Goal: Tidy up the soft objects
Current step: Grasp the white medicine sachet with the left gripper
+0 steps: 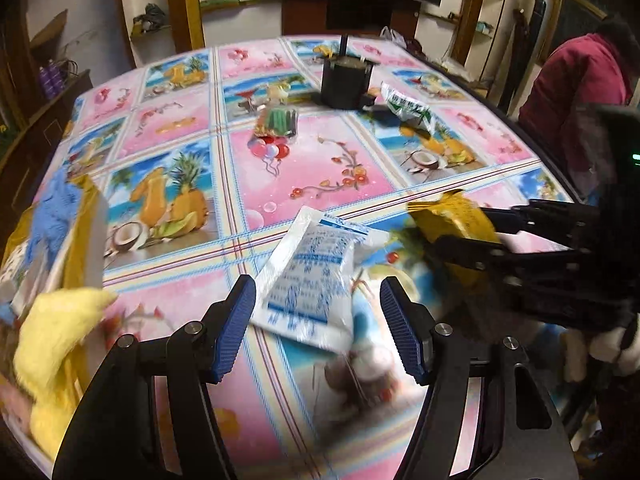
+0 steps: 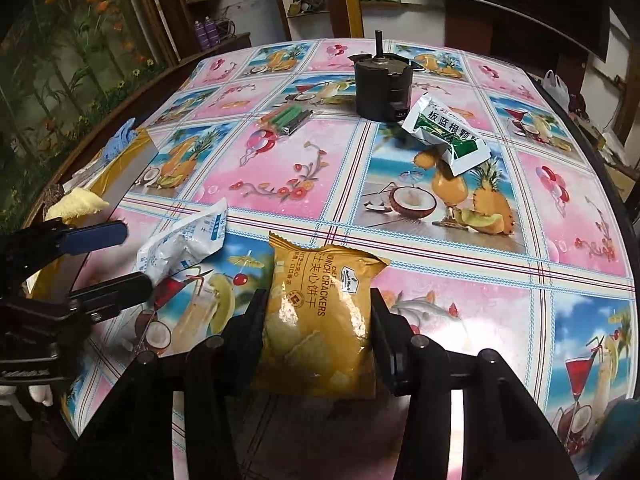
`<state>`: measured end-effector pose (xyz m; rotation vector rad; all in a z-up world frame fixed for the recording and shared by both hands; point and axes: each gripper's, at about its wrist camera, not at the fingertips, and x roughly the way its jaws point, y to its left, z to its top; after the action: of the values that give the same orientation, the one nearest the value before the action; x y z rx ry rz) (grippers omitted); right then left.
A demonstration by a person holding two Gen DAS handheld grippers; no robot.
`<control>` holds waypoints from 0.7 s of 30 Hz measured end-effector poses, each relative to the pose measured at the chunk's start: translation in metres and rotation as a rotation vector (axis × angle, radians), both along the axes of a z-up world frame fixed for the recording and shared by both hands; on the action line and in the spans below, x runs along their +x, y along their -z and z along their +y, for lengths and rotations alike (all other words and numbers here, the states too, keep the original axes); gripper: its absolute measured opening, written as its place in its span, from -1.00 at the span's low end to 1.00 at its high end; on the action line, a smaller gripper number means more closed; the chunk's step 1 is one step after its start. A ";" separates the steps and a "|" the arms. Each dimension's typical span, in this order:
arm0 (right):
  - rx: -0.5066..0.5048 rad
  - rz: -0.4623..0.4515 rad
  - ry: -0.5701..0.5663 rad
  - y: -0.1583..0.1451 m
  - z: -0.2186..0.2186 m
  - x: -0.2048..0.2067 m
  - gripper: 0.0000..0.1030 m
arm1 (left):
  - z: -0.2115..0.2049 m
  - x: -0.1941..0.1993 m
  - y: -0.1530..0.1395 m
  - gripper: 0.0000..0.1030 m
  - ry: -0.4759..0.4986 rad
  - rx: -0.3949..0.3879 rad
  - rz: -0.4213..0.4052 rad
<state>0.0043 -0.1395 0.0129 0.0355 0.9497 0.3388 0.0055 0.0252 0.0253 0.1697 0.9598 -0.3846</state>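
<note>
Two grippers: your right gripper (image 2: 318, 320) clamps yellow foil cracker packet (image 2: 320, 320); your left gripper (image 1: 318, 328) spread wide, white-blue plastic sachet (image 1: 312, 280) at 12 o'clock between its fingers.

Yellow cloth (image 1: 56, 344) motion-blurred – cracker packet (image 2: 320, 320) bottom hidden behind fingers (image 2: 384, 336).

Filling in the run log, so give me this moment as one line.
right gripper: shut on yellow cracker packet | left gripper: open around white sachet | green-white sachet: on table, untouched
</note>
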 end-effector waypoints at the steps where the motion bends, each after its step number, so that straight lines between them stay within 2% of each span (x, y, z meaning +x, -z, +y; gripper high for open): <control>1: 0.018 -0.003 0.001 0.000 -0.002 0.000 -0.07 | -0.003 0.007 0.006 0.26 0.000 0.018 0.005; 3: 0.044 -0.004 0.001 0.000 -0.004 0.002 -0.07 | -0.005 0.016 0.017 0.28 -0.008 0.045 0.017; 4: 0.056 -0.004 0.001 0.000 -0.005 0.002 -0.07 | -0.004 0.018 0.018 0.50 -0.012 0.040 -0.010; 5: 0.064 -0.005 0.002 0.000 -0.005 0.002 -0.07 | -0.004 0.020 0.021 0.59 -0.017 0.043 -0.009; 9: 0.068 -0.009 0.002 0.000 -0.004 0.001 -0.06 | -0.007 0.024 0.022 0.61 -0.036 0.029 -0.031; 10: 0.065 -0.011 0.002 0.000 -0.003 0.001 -0.06 | -0.009 0.024 0.022 0.54 -0.034 0.030 -0.030; 11: 0.064 -0.011 0.003 0.000 -0.003 0.001 -0.06 | -0.011 0.023 0.020 0.17 -0.028 0.024 -0.032; 14: 0.068 -0.013 0.008 0.000 -0.005 0.001 -0.08 | -0.014 0.017 0.015 -0.23 -0.031 0.005 -0.039; 16: 0.069 -0.018 0.014 0.001 -0.006 0.000 -0.11 | -0.011 0.012 0.011 -0.35 -0.035 -0.021 -0.042; 21: 0.100 -0.030 0.005 0.000 -0.008 0.000 -0.11 | 0.007 -0.017 -0.003 -0.48 -0.053 -0.142 -0.043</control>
<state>0.0044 -0.1473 0.0129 0.1239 0.9026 0.3810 -0.0112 0.0322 0.0285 0.0237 0.8897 -0.3973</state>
